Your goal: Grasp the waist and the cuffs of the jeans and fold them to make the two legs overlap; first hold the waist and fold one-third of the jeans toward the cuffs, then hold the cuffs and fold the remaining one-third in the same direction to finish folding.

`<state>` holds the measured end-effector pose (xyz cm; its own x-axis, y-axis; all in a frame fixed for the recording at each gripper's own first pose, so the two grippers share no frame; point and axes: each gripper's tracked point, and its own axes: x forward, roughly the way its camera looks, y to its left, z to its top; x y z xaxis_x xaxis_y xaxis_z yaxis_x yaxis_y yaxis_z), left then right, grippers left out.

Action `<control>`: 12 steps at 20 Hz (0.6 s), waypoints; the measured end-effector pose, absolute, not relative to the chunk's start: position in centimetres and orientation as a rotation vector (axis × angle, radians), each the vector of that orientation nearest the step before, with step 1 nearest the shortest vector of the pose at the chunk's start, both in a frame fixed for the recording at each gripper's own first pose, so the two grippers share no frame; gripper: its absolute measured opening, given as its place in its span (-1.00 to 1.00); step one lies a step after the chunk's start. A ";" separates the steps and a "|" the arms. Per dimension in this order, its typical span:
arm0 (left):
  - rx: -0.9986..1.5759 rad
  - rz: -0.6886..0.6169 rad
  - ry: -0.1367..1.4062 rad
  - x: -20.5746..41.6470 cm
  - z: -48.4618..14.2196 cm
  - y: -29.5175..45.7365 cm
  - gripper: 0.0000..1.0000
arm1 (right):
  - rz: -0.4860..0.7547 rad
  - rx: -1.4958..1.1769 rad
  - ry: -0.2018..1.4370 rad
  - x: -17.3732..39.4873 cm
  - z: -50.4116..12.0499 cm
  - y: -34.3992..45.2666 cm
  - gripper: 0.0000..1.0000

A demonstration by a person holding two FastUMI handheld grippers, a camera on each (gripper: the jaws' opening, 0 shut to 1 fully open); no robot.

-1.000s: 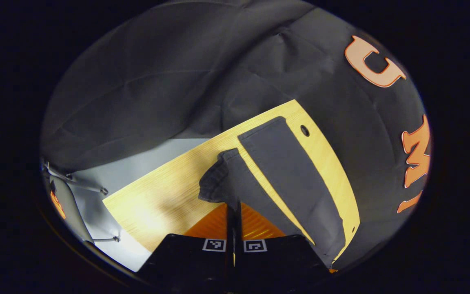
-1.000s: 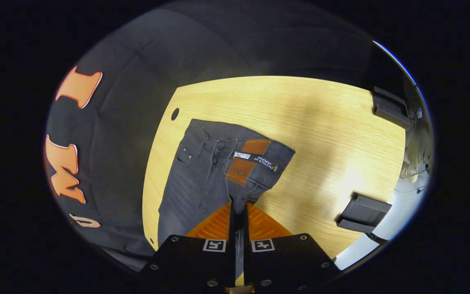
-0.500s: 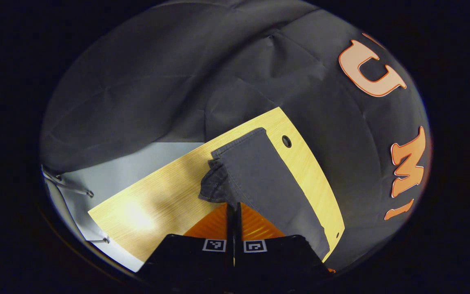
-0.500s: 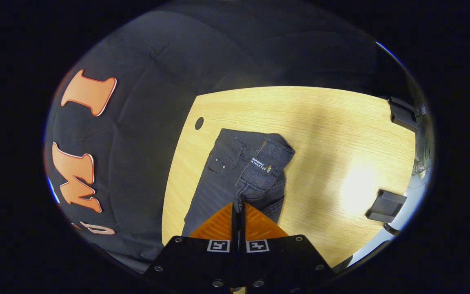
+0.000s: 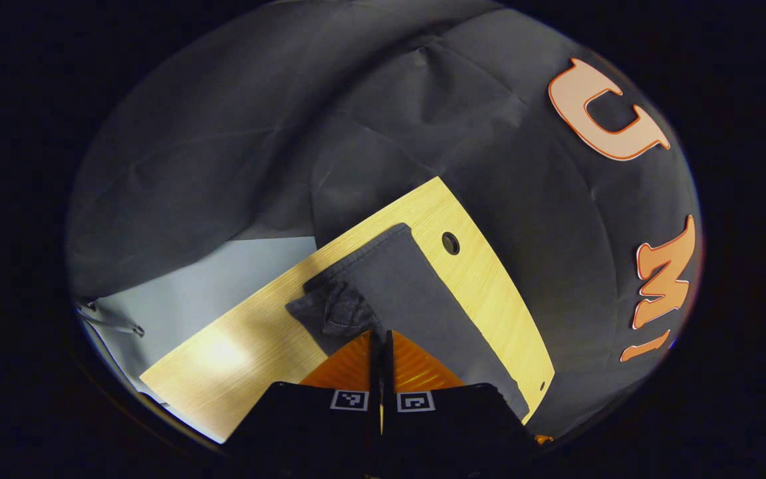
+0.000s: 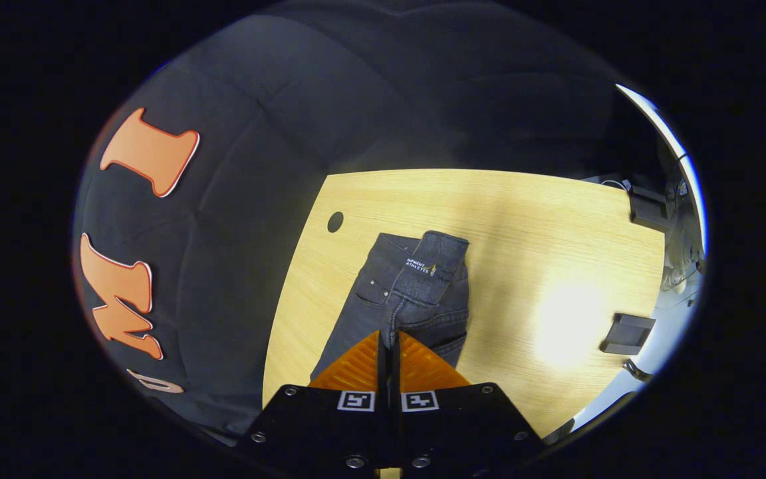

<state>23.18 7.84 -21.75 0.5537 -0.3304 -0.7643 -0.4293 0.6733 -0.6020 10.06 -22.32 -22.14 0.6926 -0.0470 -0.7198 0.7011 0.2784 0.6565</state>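
Dark grey jeans (image 5: 416,299) lie on a light wooden table (image 5: 483,279). In the left gripper view my left gripper (image 5: 380,340) is shut on the cuff end, which bunches just ahead of the fingers over the other leg. In the right gripper view the waist (image 6: 423,273) of the jeans, with a small label, is folded over onto itself. My right gripper (image 6: 388,342) is shut on the denim near the waist, lifted a little above the table.
The table has a round cable hole (image 6: 335,221) near the jeans and the booth's black cloth wall (image 6: 237,199) right behind. Two dark blocks (image 6: 626,332) sit at the table's far right edge. Bare wood lies to the right of the jeans.
Both grippers carried their held ends across toward the wall side; the near leg now lies over the far leg, and the waist has folded over, hiding the brown patch.
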 end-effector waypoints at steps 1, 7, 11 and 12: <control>-0.866 0.064 1.017 24.3 -21.7 7.5 -0.97 | -0.551 1.199 0.662 10.7 -22.0 -22.3 -0.99; -0.847 0.111 1.041 29.7 -23.5 7.0 -0.98 | -0.509 1.218 0.718 16.1 -23.4 -23.0 -0.99; -0.786 0.119 1.075 32.2 -24.6 6.3 -0.98 | -0.481 1.222 0.766 20.2 -25.5 -23.1 -0.99; -0.775 0.118 1.080 33.0 -24.7 6.1 -0.97 | -0.473 1.216 0.777 21.2 -25.9 -23.1 -0.99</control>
<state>32.96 6.14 -24.70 0.4923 -0.2743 -0.8260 -0.4460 0.7355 -0.5101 21.24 -23.10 -25.86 0.6599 0.0776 -0.7474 0.6992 0.3006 0.6486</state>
